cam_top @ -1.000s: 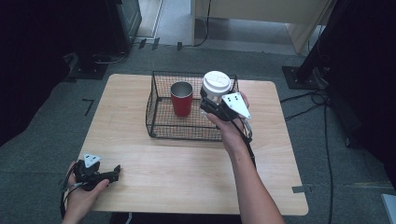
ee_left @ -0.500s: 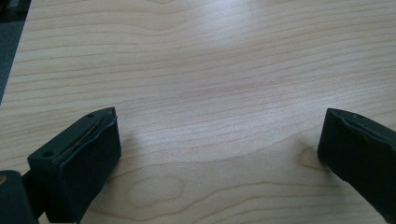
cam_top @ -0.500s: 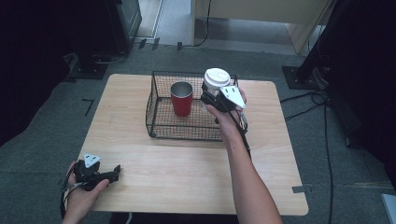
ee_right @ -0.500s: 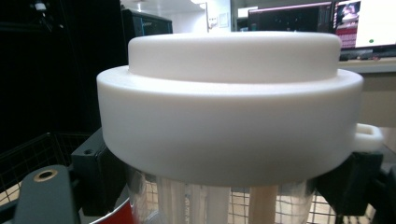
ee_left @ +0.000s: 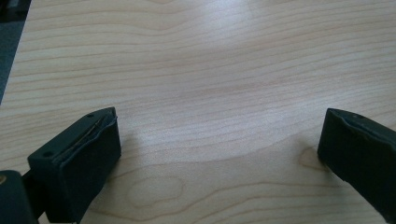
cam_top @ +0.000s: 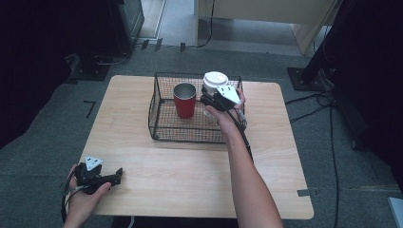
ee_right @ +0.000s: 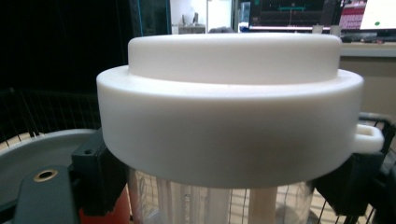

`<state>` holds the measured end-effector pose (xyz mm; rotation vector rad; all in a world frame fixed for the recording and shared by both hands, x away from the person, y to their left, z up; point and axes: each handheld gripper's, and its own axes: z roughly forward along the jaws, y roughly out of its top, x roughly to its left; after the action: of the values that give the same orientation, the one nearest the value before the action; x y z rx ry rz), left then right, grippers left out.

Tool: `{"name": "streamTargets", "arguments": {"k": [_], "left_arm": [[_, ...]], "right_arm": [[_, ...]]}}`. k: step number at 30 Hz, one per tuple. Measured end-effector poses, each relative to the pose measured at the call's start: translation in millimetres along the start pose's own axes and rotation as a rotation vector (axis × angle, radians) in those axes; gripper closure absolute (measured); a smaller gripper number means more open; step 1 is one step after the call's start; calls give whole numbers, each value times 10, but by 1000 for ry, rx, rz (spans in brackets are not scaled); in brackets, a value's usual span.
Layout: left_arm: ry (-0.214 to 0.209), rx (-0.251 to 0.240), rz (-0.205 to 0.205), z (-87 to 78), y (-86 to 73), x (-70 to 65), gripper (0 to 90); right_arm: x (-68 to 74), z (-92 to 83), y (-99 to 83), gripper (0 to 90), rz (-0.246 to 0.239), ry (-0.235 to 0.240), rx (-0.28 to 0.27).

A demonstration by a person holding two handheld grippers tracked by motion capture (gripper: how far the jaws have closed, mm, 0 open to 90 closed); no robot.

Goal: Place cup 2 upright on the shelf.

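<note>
So the right tool (cam_top: 212,100) is over the wire basket (cam_top: 161,124) at the back of the desk (cam_top: 190,166), clamped on a clear jar (ee_right: 205,200) just under its chunky white lid (ee_right: 231,116). In the right gripper view a jaw sits on either side of the glass below the lid's overhang, which looks like a smart spot: the lid's lip would stop the jar sliding down through the grip. The jar is in the right half of the basket, upright, but I can't tell if its bottom is resting on the mesh or hanging a bit above it.

A red cup (cam_top: 185,99) stands in the basket just beside the jar, on its left. They're close, so any sideways swing could knock the cup over.

The left tool (cam_top: 115,174) is parked at the near left corner of the desk, well away from everything. Its jaws are spread wide with just bare wood between them, holding nothing. My guess is it's just waiting out of the way.
</note>
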<state>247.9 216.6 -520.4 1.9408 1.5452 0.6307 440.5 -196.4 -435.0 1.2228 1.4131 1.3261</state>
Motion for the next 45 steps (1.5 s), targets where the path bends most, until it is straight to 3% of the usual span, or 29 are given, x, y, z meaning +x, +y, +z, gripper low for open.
{"name": "streamTargets", "arguments": {"k": [5,13,28,34,38,45], "left_arm": [[0,0,0,0,0,0,0],[0,0,0,0,0,0,0],[0,0,0,0,0,0,0],[0,0,0,0,0,0,0],[0,0,0,0,0,0,0],[1,0,0,0,0,0,0]], "right_arm": [[28,30,-77,161,-43,-2,34],[2,58,-132,160,4,6,101],[-10,26,-94,129,63,18,145],[7,19,-105,94,38,30,148],[23,16,-124,158,-11,31,141],[55,93,-119,160,-53,36,119]]}}
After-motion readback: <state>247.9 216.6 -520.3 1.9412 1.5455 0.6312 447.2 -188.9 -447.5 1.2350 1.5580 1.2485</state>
